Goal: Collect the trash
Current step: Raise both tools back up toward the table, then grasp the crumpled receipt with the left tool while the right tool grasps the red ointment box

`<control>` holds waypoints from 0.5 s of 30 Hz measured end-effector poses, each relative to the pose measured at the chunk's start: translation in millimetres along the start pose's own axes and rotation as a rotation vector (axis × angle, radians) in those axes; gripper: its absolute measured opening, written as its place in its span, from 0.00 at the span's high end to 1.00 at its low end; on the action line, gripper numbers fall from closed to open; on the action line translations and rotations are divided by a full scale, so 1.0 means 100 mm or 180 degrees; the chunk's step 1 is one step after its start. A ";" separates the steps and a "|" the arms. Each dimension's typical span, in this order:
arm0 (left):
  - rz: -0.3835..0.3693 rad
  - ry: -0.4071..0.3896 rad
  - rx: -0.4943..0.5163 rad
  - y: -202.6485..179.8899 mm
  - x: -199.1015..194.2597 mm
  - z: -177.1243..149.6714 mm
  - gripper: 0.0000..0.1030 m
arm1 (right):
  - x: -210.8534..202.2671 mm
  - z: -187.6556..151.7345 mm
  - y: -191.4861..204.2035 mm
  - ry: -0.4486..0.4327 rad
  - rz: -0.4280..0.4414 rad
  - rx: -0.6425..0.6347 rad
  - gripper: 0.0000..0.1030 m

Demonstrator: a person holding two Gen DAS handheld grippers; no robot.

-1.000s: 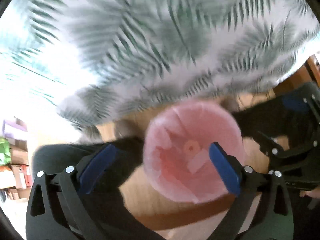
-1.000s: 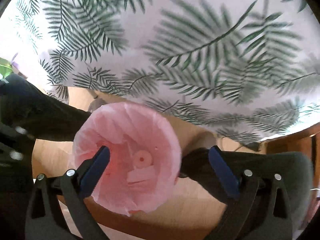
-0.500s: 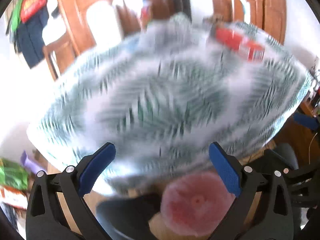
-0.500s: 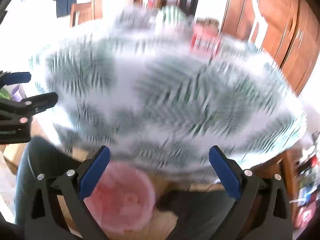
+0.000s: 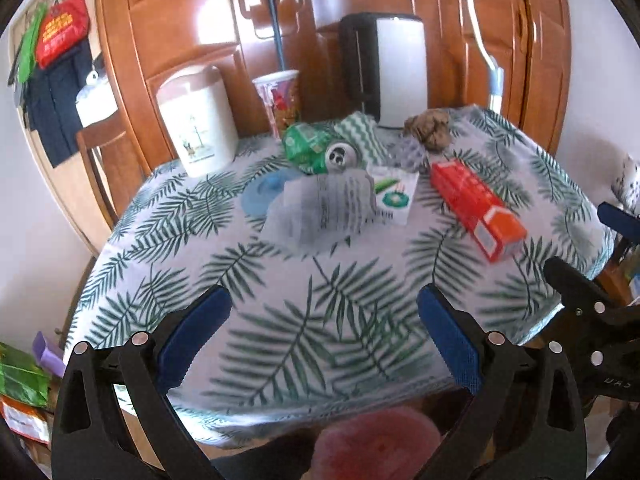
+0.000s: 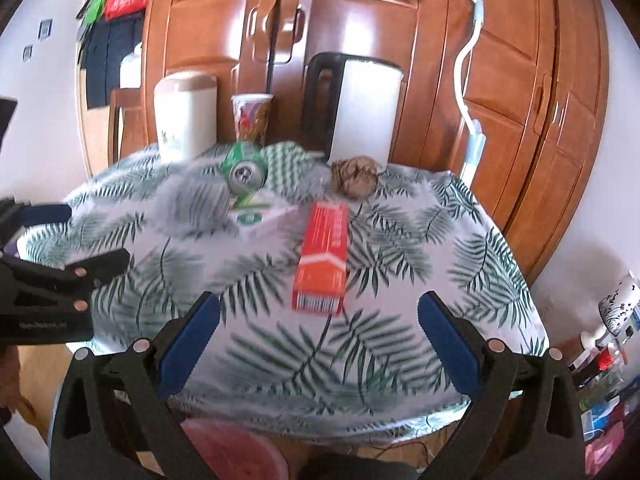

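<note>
Trash lies on the leaf-print tablecloth (image 5: 280, 280): a red carton (image 5: 476, 210) (image 6: 324, 256), a crumpled printed paper (image 5: 324, 208), a white and green box (image 5: 394, 196) (image 6: 260, 216), a crushed green can (image 5: 320, 150) (image 6: 244, 168) and a brown paper ball (image 5: 428, 128) (image 6: 356, 176). The pink-lined bin (image 5: 376, 444) (image 6: 232, 452) stands on the floor below the table's near edge. My left gripper (image 5: 324, 344) and right gripper (image 6: 320, 344) are open and empty, over the near edge of the table.
At the back of the table stand a cream canister (image 5: 196, 120), a printed cup (image 5: 280, 100) and a black and white appliance (image 5: 388, 68). A green patterned cloth (image 5: 360, 136) and a blue lid (image 5: 264, 192) lie there. Wooden cupboards (image 6: 500, 80) are behind.
Both grippers have swung up from looking down into the pink bin to facing the tabletop with its trash. The bin has dropped to the bottom edge of both views.
</note>
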State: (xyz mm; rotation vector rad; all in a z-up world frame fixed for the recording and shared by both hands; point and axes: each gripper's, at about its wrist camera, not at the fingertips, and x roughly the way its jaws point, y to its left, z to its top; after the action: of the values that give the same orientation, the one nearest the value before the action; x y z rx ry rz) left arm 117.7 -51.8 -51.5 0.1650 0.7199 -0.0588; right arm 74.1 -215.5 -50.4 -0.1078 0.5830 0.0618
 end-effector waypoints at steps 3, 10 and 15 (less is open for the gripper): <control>-0.0010 0.0005 -0.0057 0.03 0.15 0.12 0.06 | 0.11 0.07 -0.06 0.0012 0.0004 0.0049 0.05; -0.0066 0.0127 -0.0165 0.07 0.66 0.35 0.06 | 0.44 0.15 -0.11 0.0143 -0.0050 0.0030 0.05; -0.0076 0.0151 -0.0194 0.07 0.90 0.43 0.06 | 0.62 0.19 -0.15 0.0196 -0.0043 0.0052 0.05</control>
State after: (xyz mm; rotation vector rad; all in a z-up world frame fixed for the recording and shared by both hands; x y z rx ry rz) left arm 214.7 -51.8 -78.1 0.0998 0.7703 -0.0560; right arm 137.5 -226.5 -67.8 -0.0979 0.6442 0.0407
